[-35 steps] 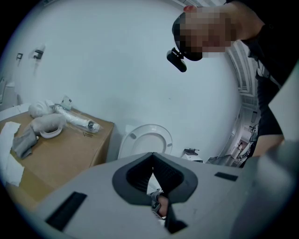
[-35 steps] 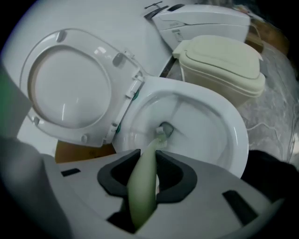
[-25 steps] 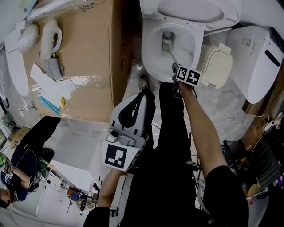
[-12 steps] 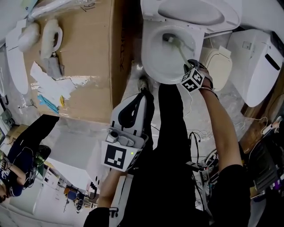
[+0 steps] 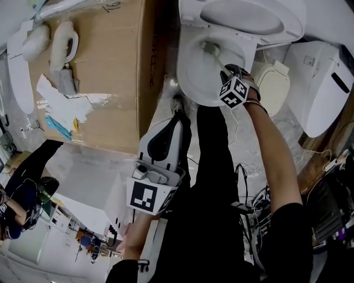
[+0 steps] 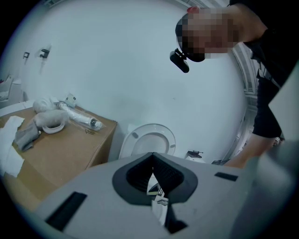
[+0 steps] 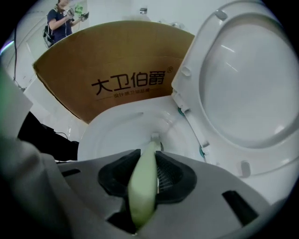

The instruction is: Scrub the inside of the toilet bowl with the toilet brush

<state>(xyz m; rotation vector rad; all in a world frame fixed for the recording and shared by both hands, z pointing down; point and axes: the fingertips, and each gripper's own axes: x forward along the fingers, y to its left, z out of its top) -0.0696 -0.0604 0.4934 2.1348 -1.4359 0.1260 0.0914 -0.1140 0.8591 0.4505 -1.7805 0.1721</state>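
Observation:
The white toilet bowl (image 5: 193,72) stands at the top of the head view with its lid (image 5: 243,16) raised. My right gripper (image 5: 227,73), with its marker cube, hangs over the bowl's right rim, shut on the pale green handle of the toilet brush (image 7: 145,182). The brush head (image 5: 210,48) lies against the bowl's inner back wall; in the right gripper view the brush head (image 7: 155,137) shows just past the jaws, over the bowl (image 7: 112,135). My left gripper (image 5: 177,116) is held back near my legs, shut and empty; its own view shows the toilet (image 6: 148,142) ahead.
A large cardboard box (image 5: 99,77) left of the toilet carries white plumbing parts and paper. A beige square lid (image 5: 274,83) and another white toilet unit (image 5: 326,77) stand to the right. Cables (image 5: 251,207) lie on the floor. A person (image 5: 16,204) stands at lower left.
My right gripper swung from the bowl's front rim to its right side and a little farther back. The brush head went from the bowl's middle to its back wall. The left gripper stayed still.

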